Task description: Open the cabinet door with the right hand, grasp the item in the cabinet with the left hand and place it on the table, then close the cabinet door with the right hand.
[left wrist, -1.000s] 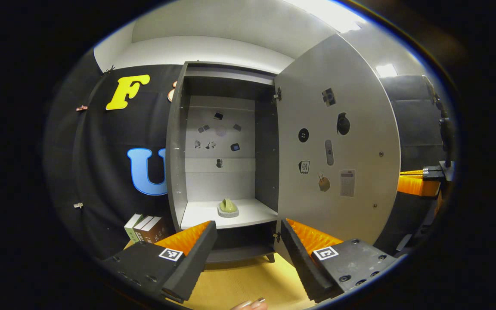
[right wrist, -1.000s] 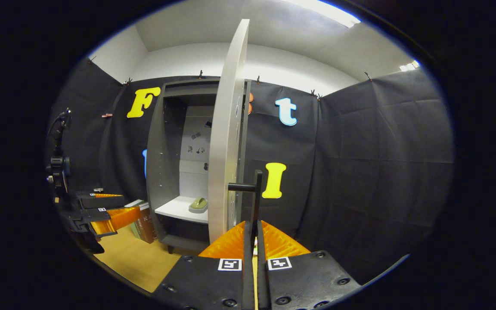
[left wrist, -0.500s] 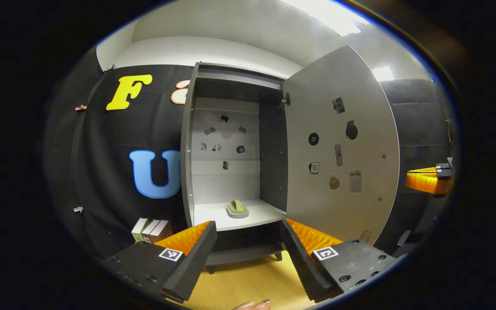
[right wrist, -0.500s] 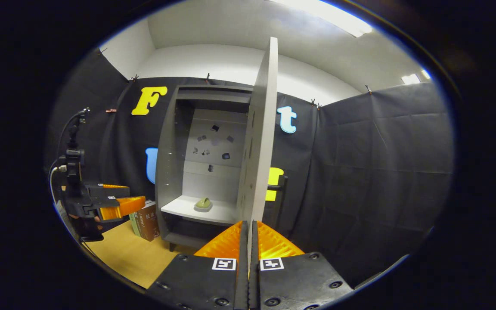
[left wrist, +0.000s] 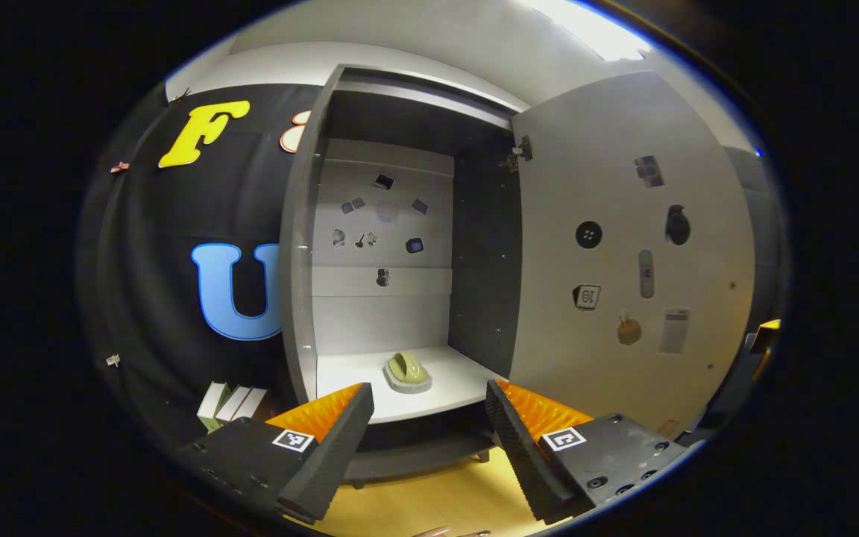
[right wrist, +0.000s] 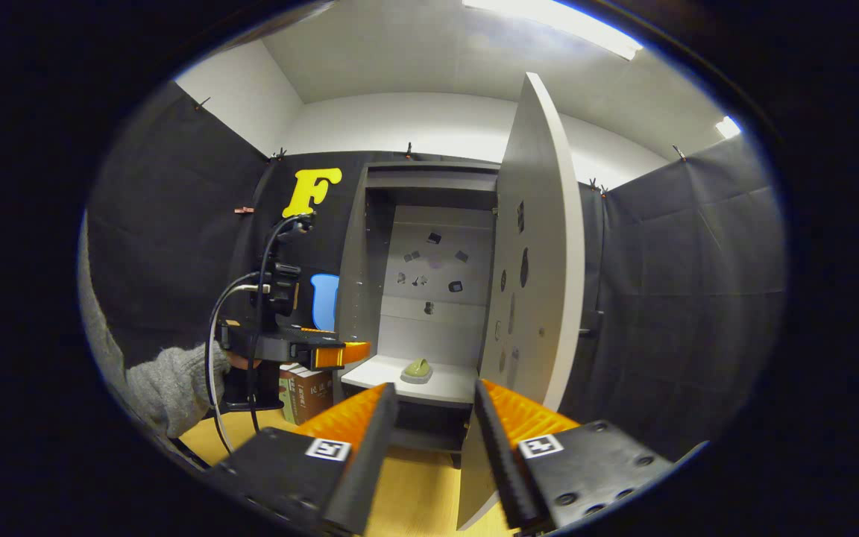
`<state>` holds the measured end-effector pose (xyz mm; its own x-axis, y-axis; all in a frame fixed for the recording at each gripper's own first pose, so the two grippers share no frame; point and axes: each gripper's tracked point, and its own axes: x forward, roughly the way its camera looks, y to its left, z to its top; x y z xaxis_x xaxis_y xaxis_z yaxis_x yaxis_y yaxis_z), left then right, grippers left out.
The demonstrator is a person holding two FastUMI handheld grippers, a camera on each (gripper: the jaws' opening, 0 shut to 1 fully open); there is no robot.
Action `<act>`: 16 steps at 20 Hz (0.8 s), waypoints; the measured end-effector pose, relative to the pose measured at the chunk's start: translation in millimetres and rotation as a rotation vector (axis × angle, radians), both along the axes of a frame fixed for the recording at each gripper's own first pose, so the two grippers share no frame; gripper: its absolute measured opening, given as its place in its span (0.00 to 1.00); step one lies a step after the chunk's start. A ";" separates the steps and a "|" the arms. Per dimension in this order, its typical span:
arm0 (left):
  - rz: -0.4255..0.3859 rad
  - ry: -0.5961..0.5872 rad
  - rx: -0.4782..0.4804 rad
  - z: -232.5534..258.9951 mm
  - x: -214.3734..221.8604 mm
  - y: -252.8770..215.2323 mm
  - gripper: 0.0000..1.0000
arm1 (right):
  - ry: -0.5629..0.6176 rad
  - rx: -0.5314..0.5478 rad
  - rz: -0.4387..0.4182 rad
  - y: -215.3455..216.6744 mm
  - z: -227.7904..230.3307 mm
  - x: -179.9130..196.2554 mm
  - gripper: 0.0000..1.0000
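Now cabinet door (left wrist: 623, 246) swung wide; green item (left wrist: 407, 369) on cabinet shelf (left wrist: 444, 391), dead ahead of my left gripper (left wrist: 429, 440), long axis running front-to-back; left gripper nearer, jaws spread, empty; right gripper (right wrist: 433, 440) parted, holding nothing

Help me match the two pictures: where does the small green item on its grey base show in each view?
Left gripper view: green item low centre, on the white shelf.
Right gripper view: green item lower centre.
Shared landmark: open grey cabinet door, right of it.
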<state>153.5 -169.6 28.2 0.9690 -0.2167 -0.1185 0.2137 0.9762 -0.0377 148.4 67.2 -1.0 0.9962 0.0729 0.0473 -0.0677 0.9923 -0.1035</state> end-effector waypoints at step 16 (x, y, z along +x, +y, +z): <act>0.057 0.243 0.049 -87.3 219.6 -26.7 0.94 | -0.046 -0.010 0.316 40.8 1.2 27.4 0.97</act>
<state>373.1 -196.3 -59.0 0.9212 -0.1504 -0.3589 0.1484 0.9884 -0.0331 175.9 108.0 0.2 0.9211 0.3790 0.0893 -0.3674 0.9219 -0.1229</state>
